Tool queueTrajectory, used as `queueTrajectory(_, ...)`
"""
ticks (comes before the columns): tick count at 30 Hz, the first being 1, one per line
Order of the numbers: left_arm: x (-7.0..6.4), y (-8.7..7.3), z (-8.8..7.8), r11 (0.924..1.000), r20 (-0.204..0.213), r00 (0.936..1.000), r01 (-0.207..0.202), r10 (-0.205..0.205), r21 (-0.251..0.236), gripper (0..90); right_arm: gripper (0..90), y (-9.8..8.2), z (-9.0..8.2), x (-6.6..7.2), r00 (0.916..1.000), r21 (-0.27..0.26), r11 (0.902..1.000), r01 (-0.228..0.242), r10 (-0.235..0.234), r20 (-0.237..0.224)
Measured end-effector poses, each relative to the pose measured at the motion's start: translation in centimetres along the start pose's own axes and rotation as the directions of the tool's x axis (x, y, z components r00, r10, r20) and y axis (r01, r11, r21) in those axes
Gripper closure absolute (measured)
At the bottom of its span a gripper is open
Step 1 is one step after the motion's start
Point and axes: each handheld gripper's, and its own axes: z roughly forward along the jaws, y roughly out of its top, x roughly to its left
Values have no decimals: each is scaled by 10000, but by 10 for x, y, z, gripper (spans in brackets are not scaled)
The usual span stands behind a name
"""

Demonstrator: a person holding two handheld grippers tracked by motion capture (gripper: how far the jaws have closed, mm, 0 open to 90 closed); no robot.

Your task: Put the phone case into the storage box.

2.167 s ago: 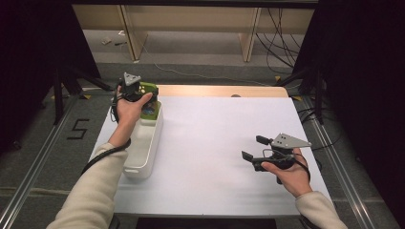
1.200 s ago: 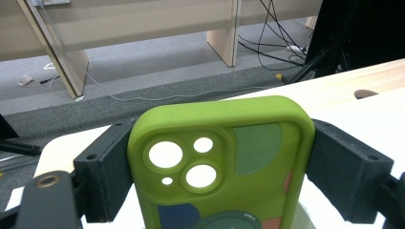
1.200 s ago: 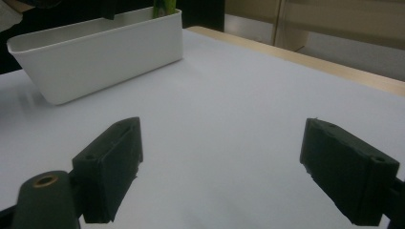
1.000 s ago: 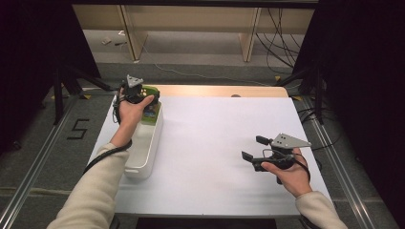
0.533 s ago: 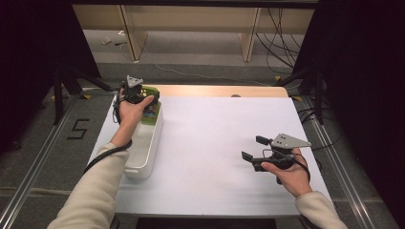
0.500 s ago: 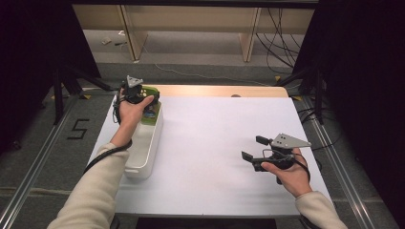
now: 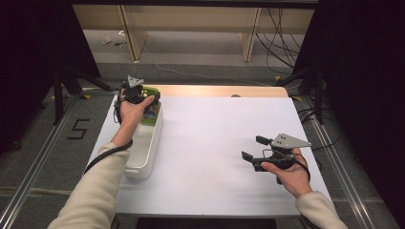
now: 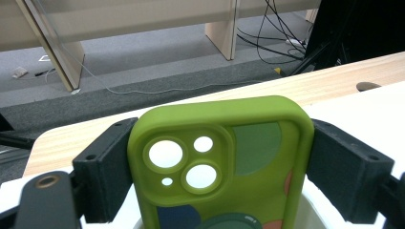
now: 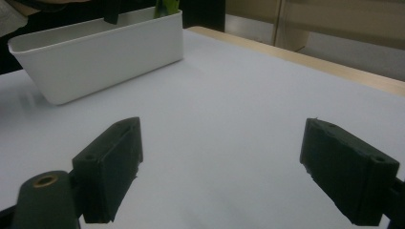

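From the high view, a long white bin sits near the left edge of the white desk. The left tongs hang over its far end, gripping a green phone case that stands in the bin. The left forearm reaches forward along the bin. The right tongs hover low over bare desk, well apart from the bin, pointing left, jaws wide with nothing between them.

In the left gripper view, both pads press the case's sides; its camera cut-outs and coloured shapes show.

The right gripper view looks across the desk to the bin's outer wall, the green case just poking above its rim.
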Motion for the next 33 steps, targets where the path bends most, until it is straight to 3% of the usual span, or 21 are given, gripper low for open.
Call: queueTrajectory(33, 1, -3, 4, 9998, 49, 9999, 130, -131, 163, 150, 156, 0, 0, 0, 10000, 7, 10000, -7, 7, 9)
